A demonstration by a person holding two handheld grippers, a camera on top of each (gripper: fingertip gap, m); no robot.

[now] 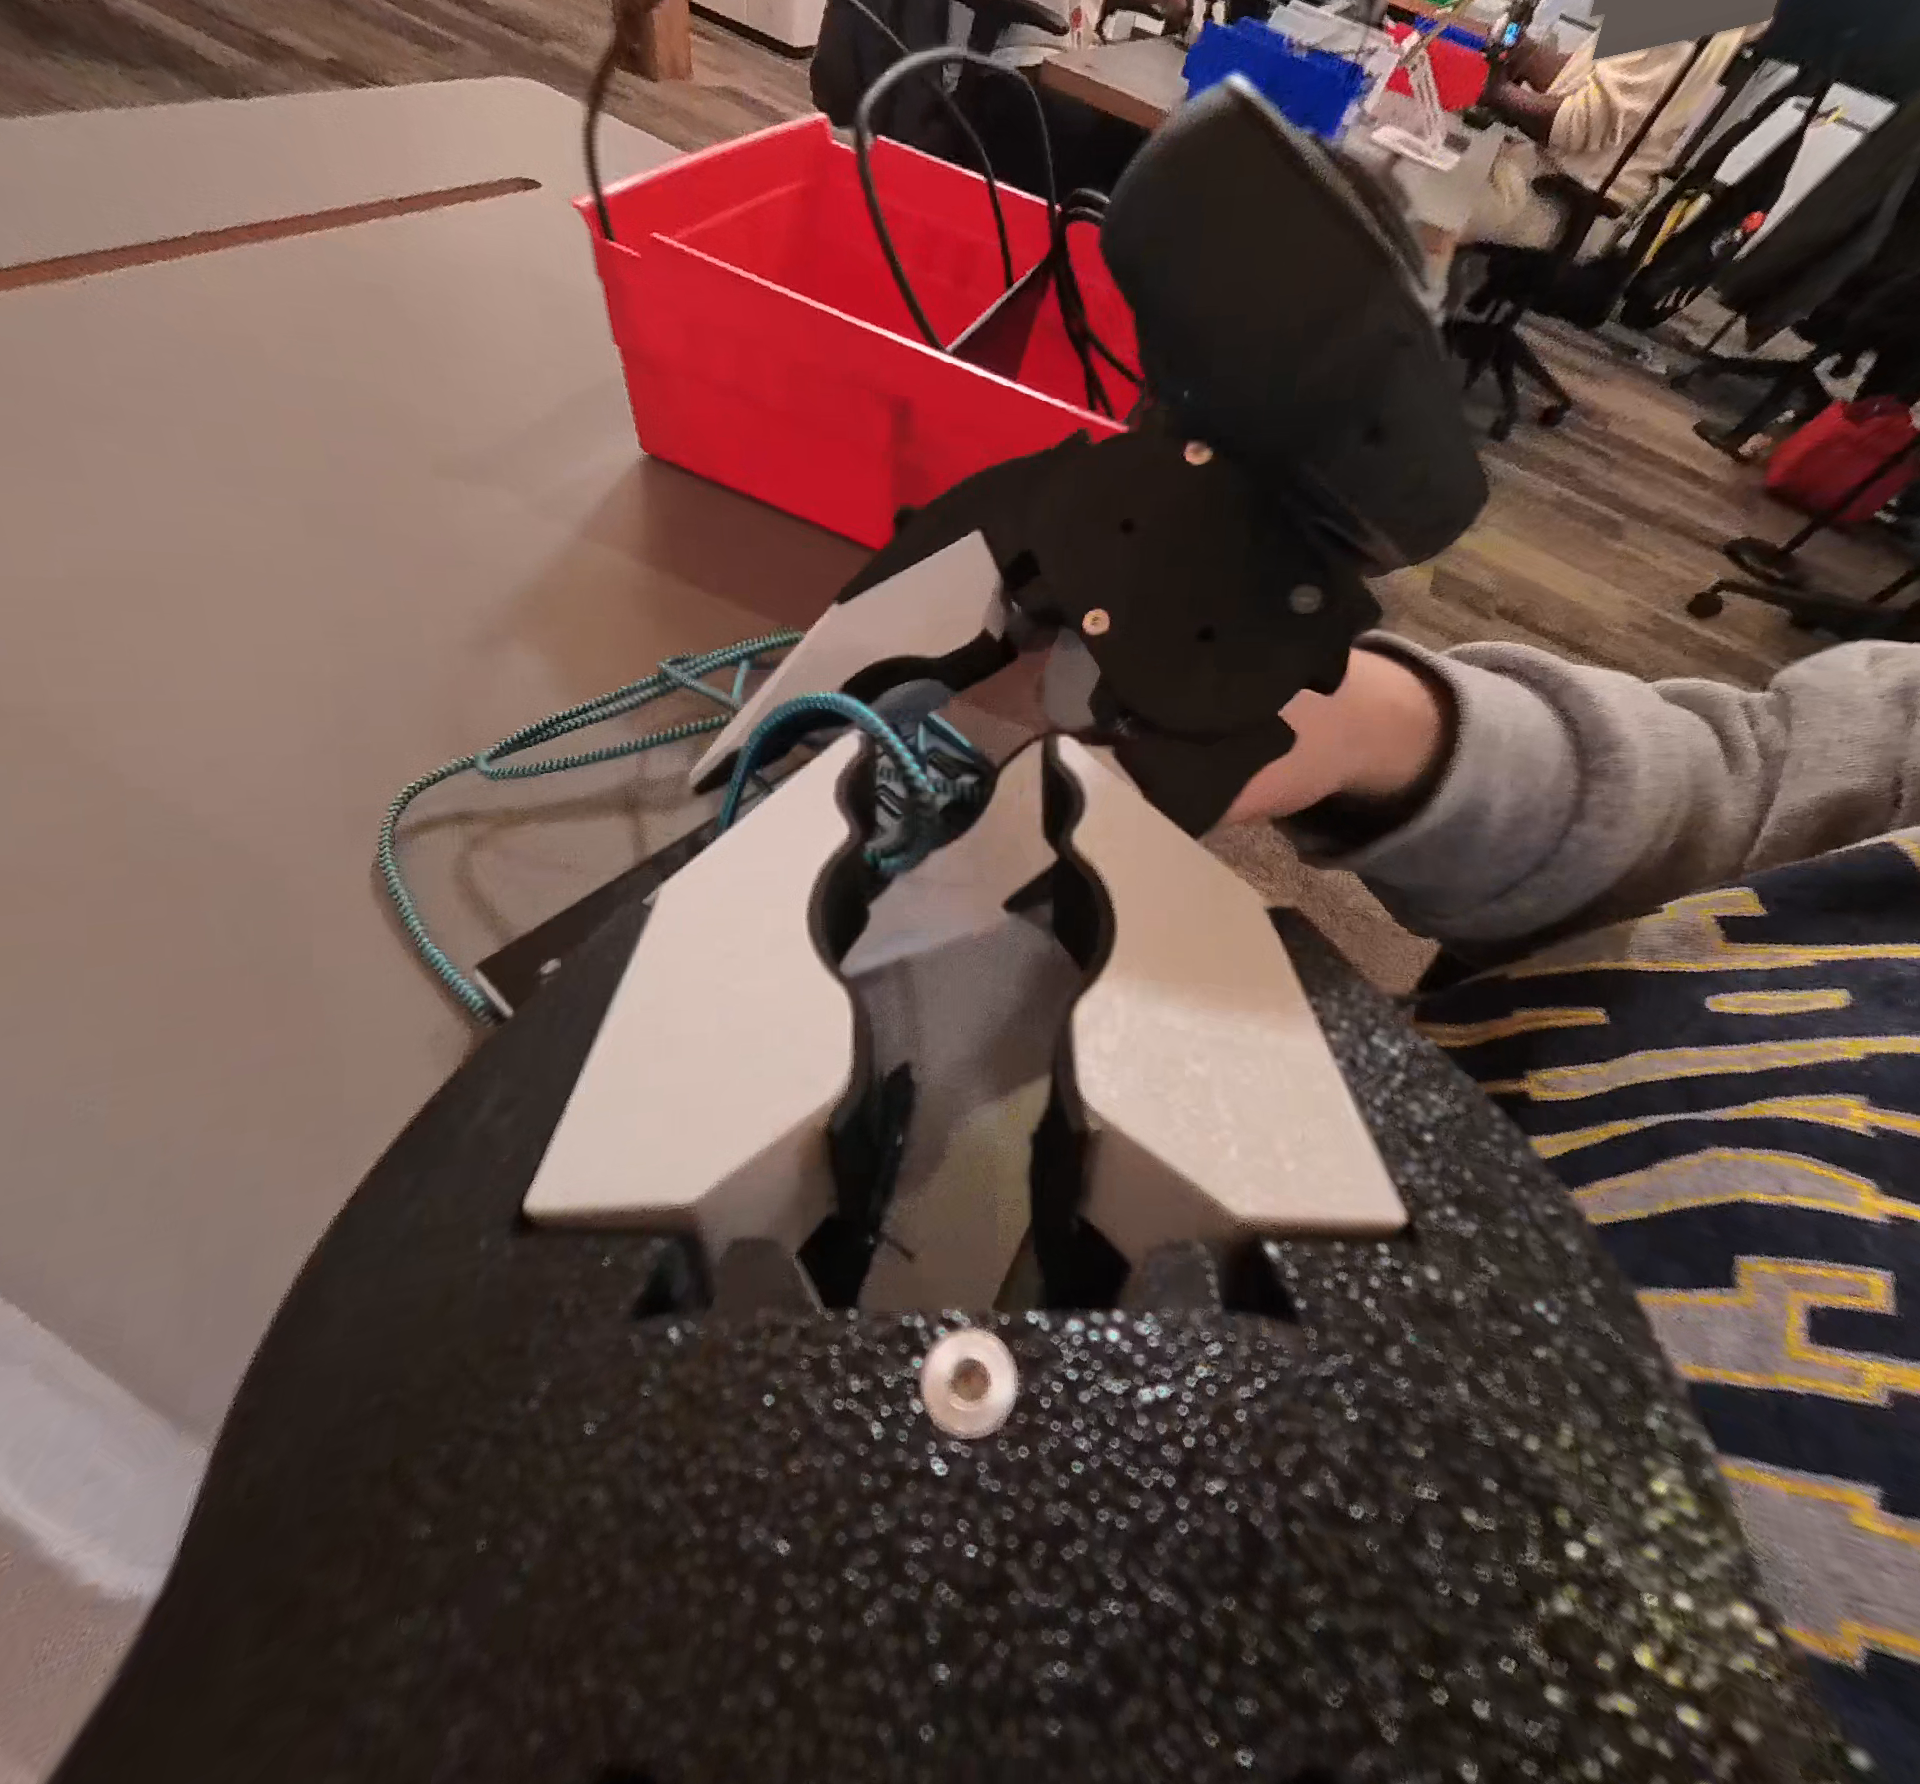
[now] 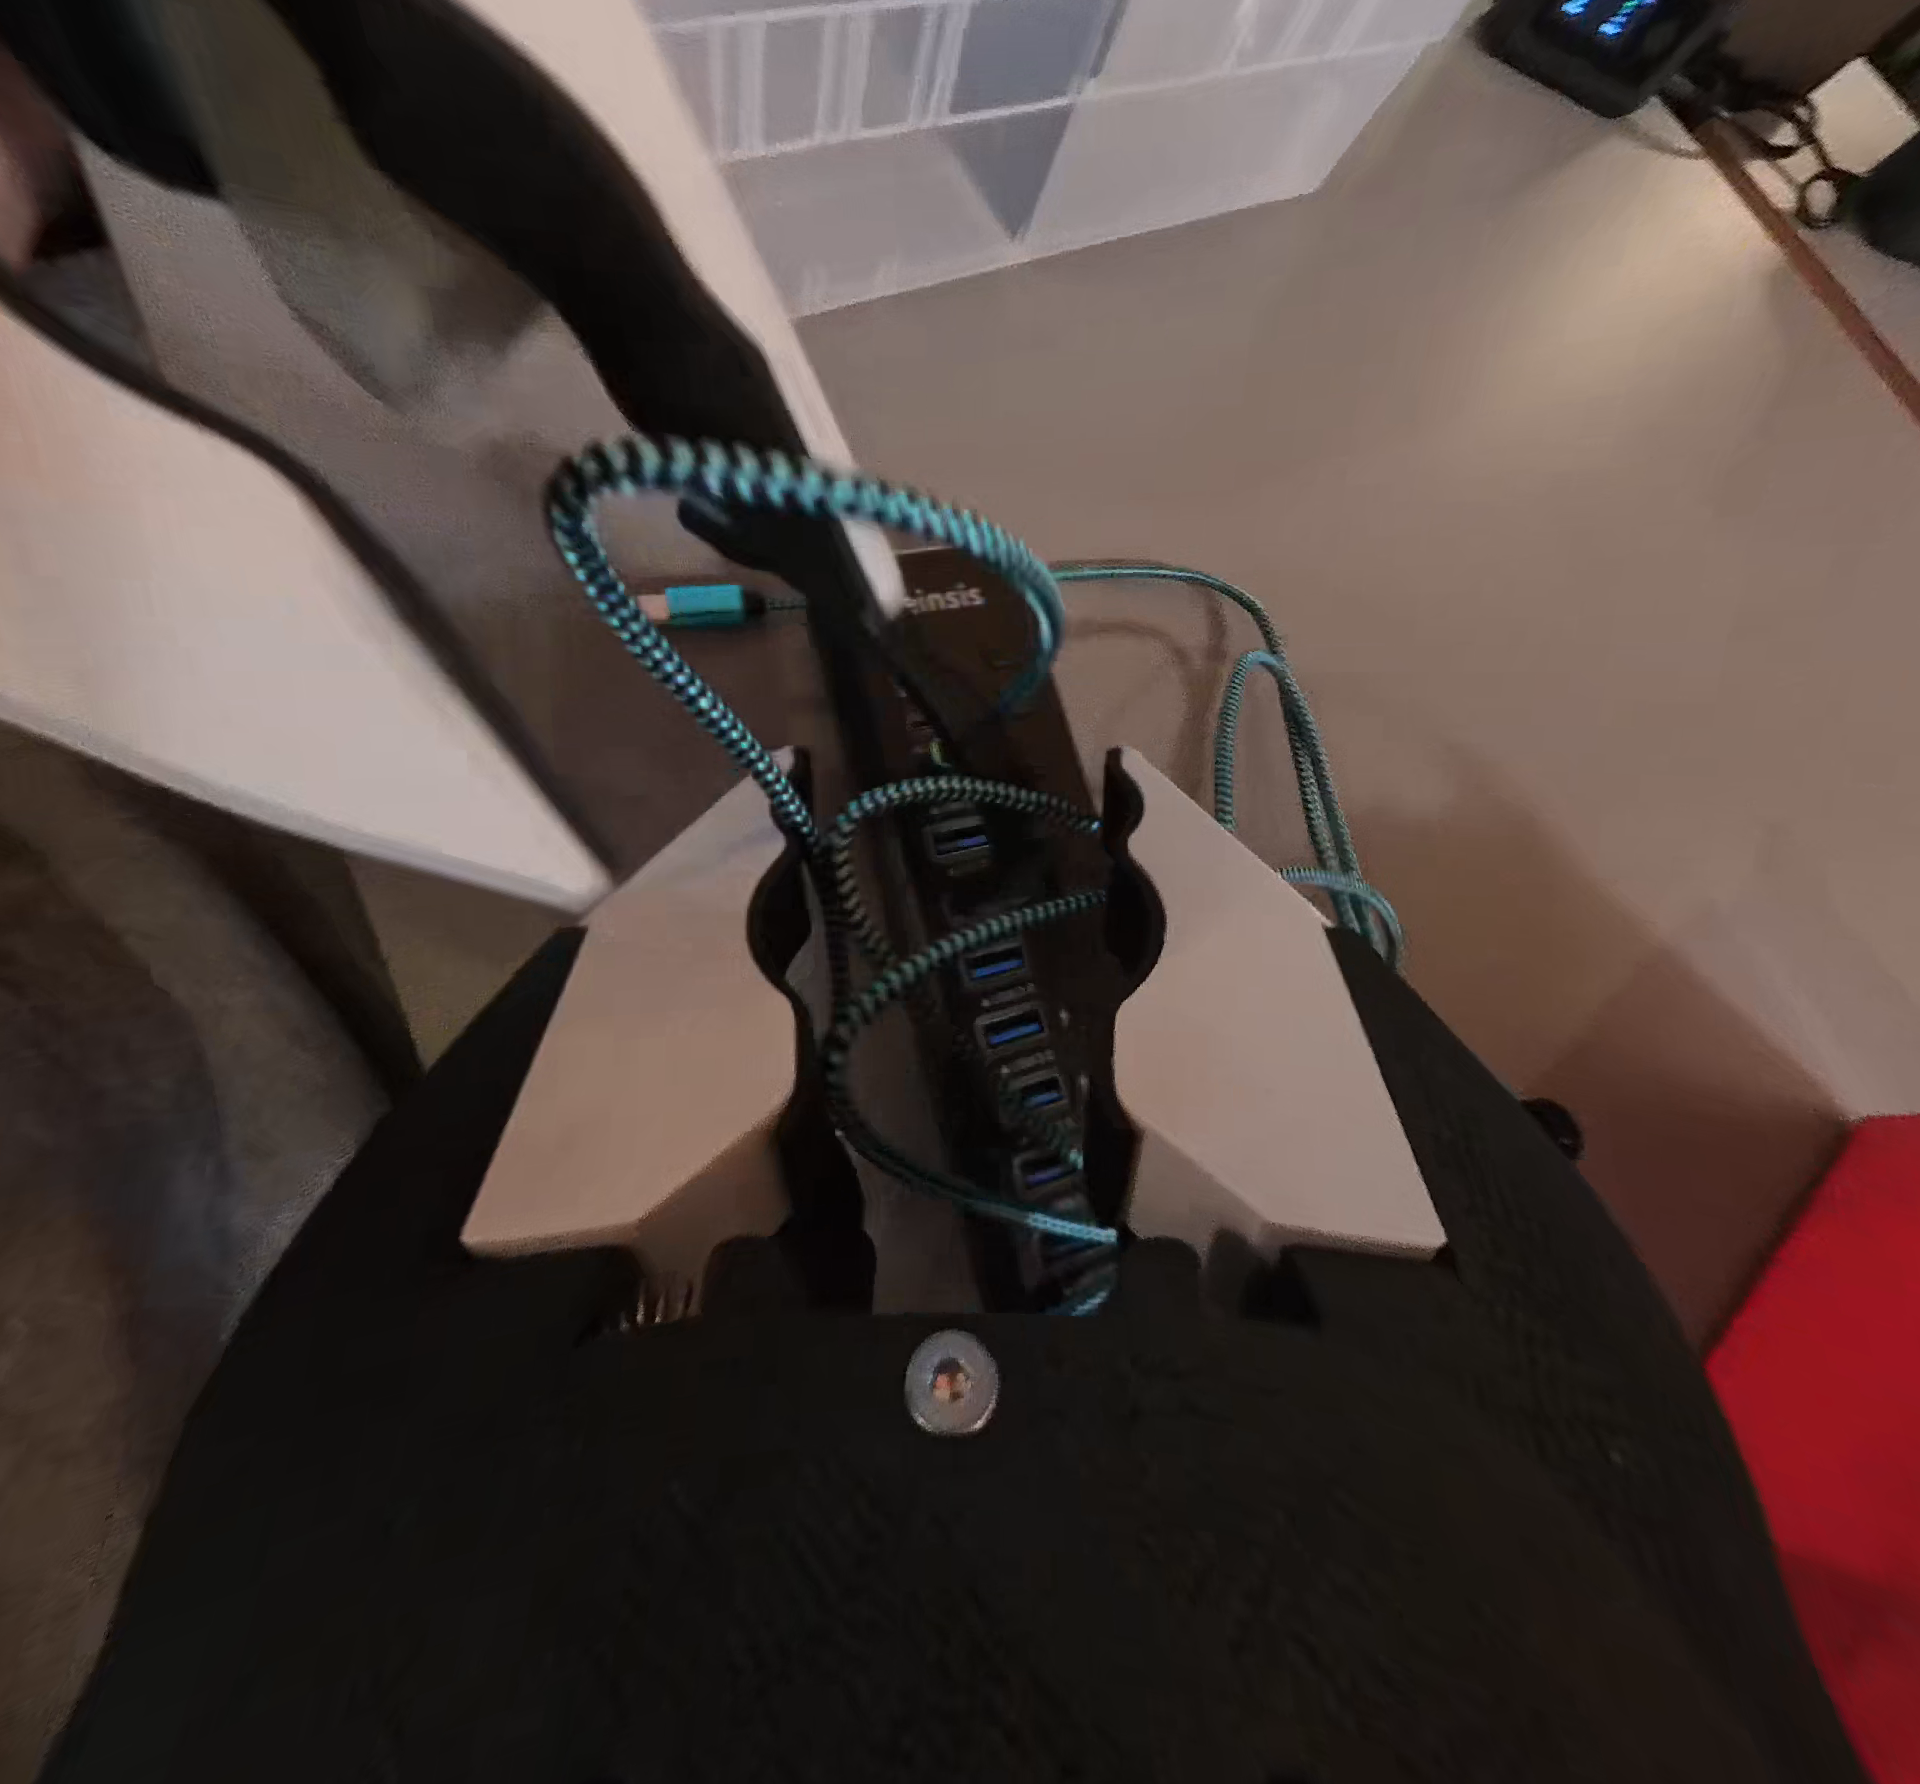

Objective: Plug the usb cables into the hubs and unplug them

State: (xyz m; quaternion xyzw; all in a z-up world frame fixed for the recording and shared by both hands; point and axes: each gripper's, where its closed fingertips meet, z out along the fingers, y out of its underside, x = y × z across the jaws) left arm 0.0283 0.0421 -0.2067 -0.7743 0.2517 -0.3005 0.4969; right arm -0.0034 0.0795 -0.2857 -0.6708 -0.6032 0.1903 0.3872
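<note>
Cable (image 2: 727, 654): teal and black braid; teal plug housing.
Hub (image 2: 997, 913): black, ports lined blue.
Left gripper (image 1: 951, 778): pale grey fingers, speckled black body.
Right gripper (image 2: 956, 809): pale grey fingers, matt black body.
Bin (image 1: 790, 384): bright red.
Table (image 1: 260, 508): beige, one brown stripe.
Sleeve (image 1: 1621, 778): light grey.
Fabric (image 1: 1714, 1111): navy, yellow and grey geometric pattern.
Rear crates (image 1: 1273, 77): blue.

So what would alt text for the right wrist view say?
A hand-held gripper, jaws apart, hovers over a black USB hub with blue ports. Teal-and-black braided cables loop across it on a beige table; one loose teal plug lies beside it.
</note>
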